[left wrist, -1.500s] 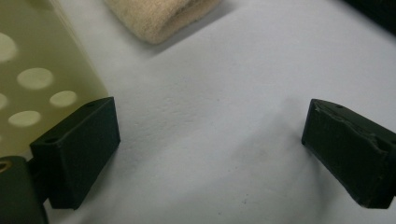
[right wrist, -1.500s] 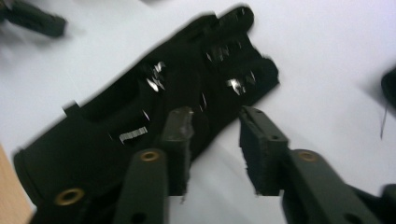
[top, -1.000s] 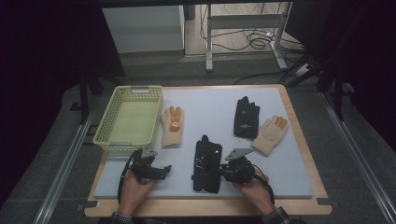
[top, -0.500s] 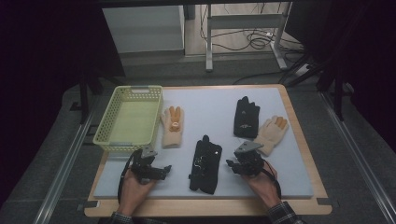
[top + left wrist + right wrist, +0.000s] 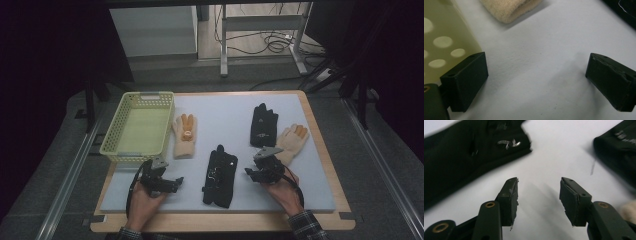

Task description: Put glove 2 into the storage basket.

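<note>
Grey padding covers the table (image 5: 310, 165) I am working over, and I place everything else against the yellow-green basket (image 5: 114, 134) at its far left. That basket has perforated walls, and I see one of them beside my left jaws in the left gripper view. Just right of the basket lies a tan glove (image 5: 184, 136) with orange fingertips, its cuff toward me. Further right and nearer me lies a black glove (image 5: 220, 176), lengthwise, between my two hands. Well to the right of the basket, at the far side, is a second black glove (image 5: 263, 125), with a second tan glove (image 5: 291, 142) touching its right edge.

My left gripper (image 5: 175, 182) rests just in front of the basket's near corner, jaws spread wide over bare padding. My right gripper (image 5: 248, 172) sits just right of the nearer black glove, pointing toward it, jaws parted with nothing between them and not touching the glove.
</note>
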{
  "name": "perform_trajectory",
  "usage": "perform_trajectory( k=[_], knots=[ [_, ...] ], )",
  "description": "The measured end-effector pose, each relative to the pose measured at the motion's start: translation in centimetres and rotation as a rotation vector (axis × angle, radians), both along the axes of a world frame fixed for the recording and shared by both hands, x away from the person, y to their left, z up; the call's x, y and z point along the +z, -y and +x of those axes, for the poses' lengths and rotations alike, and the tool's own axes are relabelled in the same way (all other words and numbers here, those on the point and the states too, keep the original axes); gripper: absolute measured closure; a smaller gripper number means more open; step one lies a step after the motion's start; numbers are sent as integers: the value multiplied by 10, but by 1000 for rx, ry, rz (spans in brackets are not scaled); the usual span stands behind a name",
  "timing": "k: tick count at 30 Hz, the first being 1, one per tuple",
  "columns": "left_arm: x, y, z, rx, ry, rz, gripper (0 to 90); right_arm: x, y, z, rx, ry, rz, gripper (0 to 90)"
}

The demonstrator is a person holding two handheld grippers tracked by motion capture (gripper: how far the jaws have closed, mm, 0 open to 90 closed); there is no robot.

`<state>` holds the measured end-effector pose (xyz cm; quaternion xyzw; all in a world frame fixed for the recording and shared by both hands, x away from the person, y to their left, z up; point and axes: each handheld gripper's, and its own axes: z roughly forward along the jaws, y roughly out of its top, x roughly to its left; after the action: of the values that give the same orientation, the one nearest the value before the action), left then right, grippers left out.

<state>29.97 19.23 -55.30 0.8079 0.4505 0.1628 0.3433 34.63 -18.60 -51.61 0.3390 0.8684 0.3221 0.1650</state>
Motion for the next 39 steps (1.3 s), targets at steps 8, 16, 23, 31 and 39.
perform_trajectory(
  k=[8,16,23,31,39],
  knots=[
    [0,0,0,3,1,-5,45,22,17,28,-53,18,58,478],
    [0,0,0,3,1,-5,45,35,32,65,-109,28,34,498],
    [0,0,0,2,1,-6,45,37,44,98,-164,19,19,593],
    [0,0,0,-1,0,-2,45,28,43,133,-225,18,5,424],
    [0,0,0,-1,-1,-3,45,8,46,159,-294,-30,-2,305]
  ],
)
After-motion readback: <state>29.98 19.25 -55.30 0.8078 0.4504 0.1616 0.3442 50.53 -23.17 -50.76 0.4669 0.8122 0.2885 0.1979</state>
